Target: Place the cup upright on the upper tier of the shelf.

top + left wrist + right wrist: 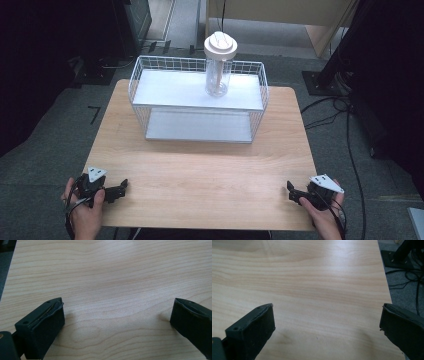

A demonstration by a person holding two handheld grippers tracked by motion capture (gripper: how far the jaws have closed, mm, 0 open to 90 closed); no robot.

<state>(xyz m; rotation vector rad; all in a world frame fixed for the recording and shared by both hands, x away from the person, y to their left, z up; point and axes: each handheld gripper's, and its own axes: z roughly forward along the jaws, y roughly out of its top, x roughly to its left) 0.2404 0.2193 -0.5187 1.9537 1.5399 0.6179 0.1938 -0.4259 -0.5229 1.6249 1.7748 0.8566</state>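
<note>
Left gripper (121,189): held in the person's left hand (86,212) at the near left corner of the table (200,170); grey plate on top, cable trailing toward the wrist.
Left jaws: wide apart in the left gripper view, 1 jaw at each lower corner of that view, with nothing between them.
Left jaw contact: bare wood grain runs across the whole gap; a soft shadow lies under each jaw, but whether the jaws rest on the wood or sit just over it cannot be told.
Right gripper (291,192): held in the person's right hand (325,217) at the near right corner of the table, jaws pointing inward toward the left gripper.
Right jaws: wide apart in the right gripper view, nothing clamped, plain tabletop between them.
Right jaw surroundings: beyond the outer jaw the table edge drops to grey floor (402,287) with black cables (412,277) and a dark stand base.
Separation: the 2 grippers are well apart, at opposite near corners.
Bottle (219,67): clear, with a cream lid, upright on the top shelf of the wire rack (150,92), toward that shelf's right end; well ahead of both pairs of jaws and touched by neither.
Rack: white, 2 shelves, at the far middle of the table, well apart from both grippers.
Lower shelf: bare white board.
</note>
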